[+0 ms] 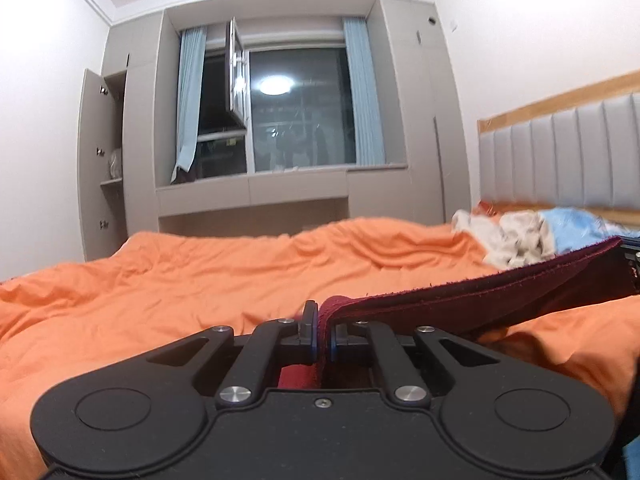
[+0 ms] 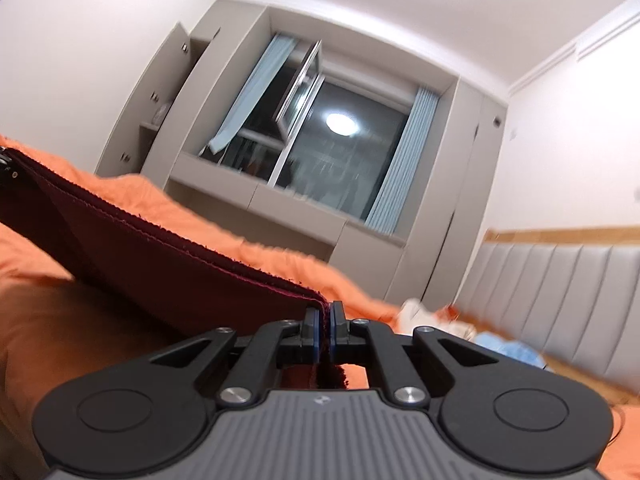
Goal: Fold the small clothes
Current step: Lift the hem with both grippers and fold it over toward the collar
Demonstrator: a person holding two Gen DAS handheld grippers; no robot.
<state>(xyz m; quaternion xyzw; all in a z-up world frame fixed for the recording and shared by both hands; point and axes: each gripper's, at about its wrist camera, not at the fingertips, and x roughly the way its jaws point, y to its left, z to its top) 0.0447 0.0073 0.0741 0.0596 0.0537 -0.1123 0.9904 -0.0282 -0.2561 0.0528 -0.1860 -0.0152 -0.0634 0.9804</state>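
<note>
A dark red cloth [image 1: 480, 300] is stretched in the air between my two grippers, above the orange bedspread [image 1: 180, 280]. My left gripper [image 1: 322, 320] is shut on one corner of it, and the cloth runs off to the right. In the right wrist view my right gripper [image 2: 325, 320] is shut on the other corner, and the dark red cloth [image 2: 168, 256] runs off to the left above the orange bedspread [image 2: 248, 248]. The cloth hangs slack below its top hem.
A pile of pale clothes [image 1: 512, 236] and a light blue item [image 1: 580, 224] lie on the bed near the grey padded headboard [image 1: 560, 156]. They also show in the right wrist view [image 2: 504, 348]. A window and grey cabinets [image 1: 132, 160] stand beyond the bed.
</note>
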